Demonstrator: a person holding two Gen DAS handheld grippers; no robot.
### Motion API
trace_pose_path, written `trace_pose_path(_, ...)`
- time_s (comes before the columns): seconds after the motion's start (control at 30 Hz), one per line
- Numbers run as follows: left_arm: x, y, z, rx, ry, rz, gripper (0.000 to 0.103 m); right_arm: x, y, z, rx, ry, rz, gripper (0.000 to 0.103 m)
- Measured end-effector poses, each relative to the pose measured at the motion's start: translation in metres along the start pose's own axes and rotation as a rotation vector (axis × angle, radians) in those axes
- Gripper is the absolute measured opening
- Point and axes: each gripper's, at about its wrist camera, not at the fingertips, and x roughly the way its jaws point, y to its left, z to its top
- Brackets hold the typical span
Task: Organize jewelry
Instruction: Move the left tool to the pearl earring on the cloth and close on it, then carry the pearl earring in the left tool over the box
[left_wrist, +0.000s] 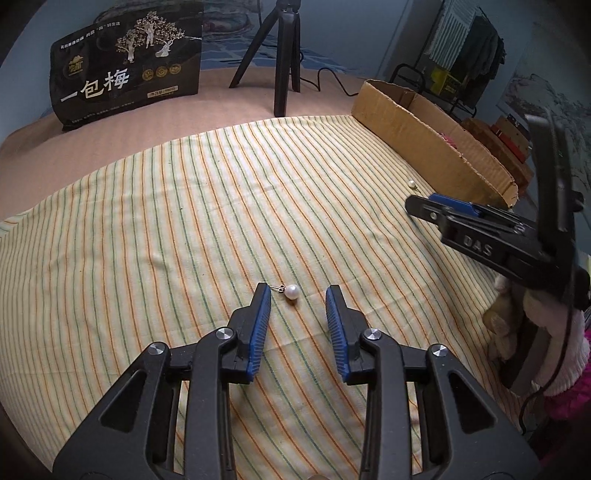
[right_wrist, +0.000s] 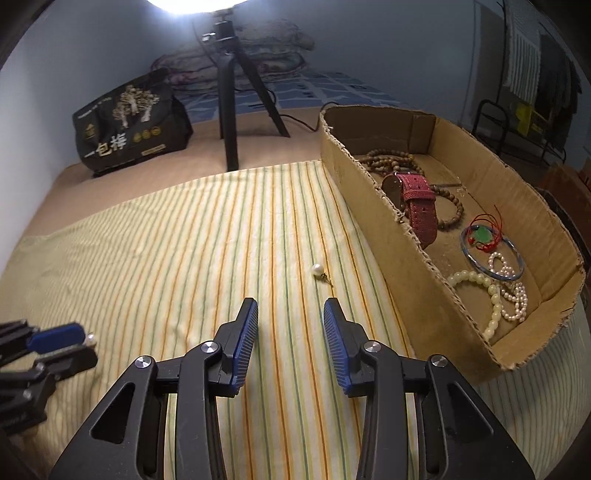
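A striped cloth (left_wrist: 166, 221) covers the surface, with a black tripod (left_wrist: 284, 55) and a dark printed bag (left_wrist: 125, 66) at the top of the left wrist view. The left gripper (left_wrist: 297, 291) has its blue pads apart, a pearl earring (left_wrist: 291, 290) lying on the cloth between the tips. The right gripper (right_wrist: 291, 306) also stands apart and empty, a second pearl earring (right_wrist: 317, 270) just above it. The cardboard box (right_wrist: 369, 206) at right holds a red-strapped watch (right_wrist: 413, 199), beads and bracelets.
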Motion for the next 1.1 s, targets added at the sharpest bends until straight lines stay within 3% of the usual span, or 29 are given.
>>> trace_pose_path(0.33, 0.002, 0.003, -0.003, 0.008, -0.013, -0.012, 0.028, 0.016, 0.004, 0.009, 0.012, -0.005, -0.046, 0.035)
trace_pose_path(0.47, 0.001, 0.005, -0.004, 0.002, -0.017, -0.013, 0.023, 0.022, 0.004, 0.013, 0.011, 0.002, -0.052, 0.034)
trace_pose_path(0.7, 0.0, 0.006, -0.005, -0.002, -0.02, -0.008, 0.017, 0.025, 0.003, 0.012, 0.015, 0.008, -0.035, 0.015)
trace_pose_path(0.9, 0.0, 0.008, -0.005, -0.011, -0.019, -0.008, 0.011, 0.026, 0.004, 0.012, 0.017, 0.001, -0.024, 0.008)
trace_pose_path(1.1, -0.001, 0.007, -0.005, -0.009, -0.016, -0.002, 0.01, 0.025, 0.002, 0.011, 0.026, -0.004, -0.005, 0.007)
